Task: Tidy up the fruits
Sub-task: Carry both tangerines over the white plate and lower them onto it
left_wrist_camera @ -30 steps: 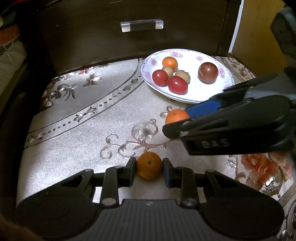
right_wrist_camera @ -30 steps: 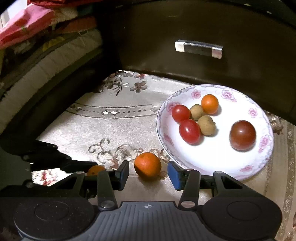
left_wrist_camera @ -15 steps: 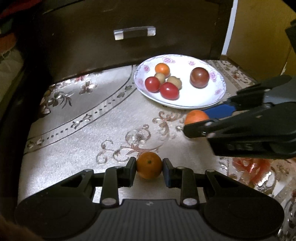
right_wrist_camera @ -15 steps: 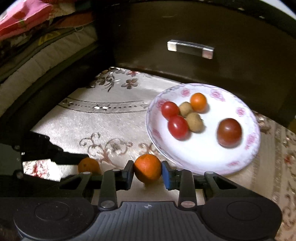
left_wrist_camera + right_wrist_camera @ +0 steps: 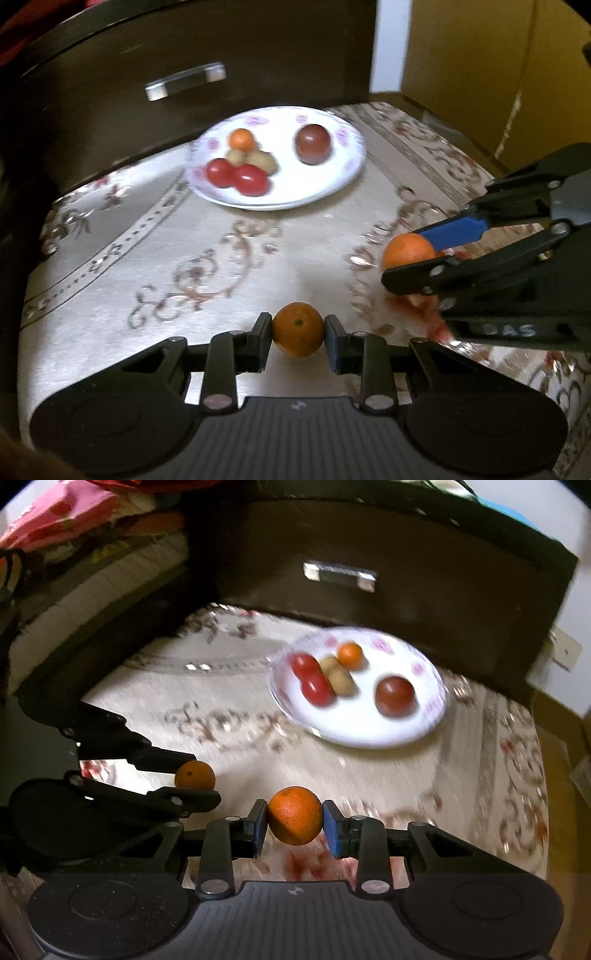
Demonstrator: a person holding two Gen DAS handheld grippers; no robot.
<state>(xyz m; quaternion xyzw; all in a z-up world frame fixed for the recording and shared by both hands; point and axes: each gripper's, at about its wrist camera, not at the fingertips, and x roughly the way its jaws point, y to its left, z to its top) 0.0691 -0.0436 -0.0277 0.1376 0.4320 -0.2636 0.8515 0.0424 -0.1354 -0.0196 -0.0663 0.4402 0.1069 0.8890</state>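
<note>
Two tools are gripping now: left tool (image 5: 298, 329) clamping its orange (image 5: 298, 329), right tool (image 5: 294, 822) newly closing on the second orange (image 5: 294, 820). Both are lifting off the counter (image 5: 207, 236), likely heading to the far plate (image 5: 332, 184).

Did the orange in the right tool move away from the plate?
Yes. The orange in the right tool sat beside the plate rim before; now it is lifted and farther back from it.

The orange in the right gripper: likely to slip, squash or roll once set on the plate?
The orange is round, so it may roll on the smooth plate. The right gripper pinches only its sides; slipping seems possible. Its unflattened shape suggests firmness.
</note>
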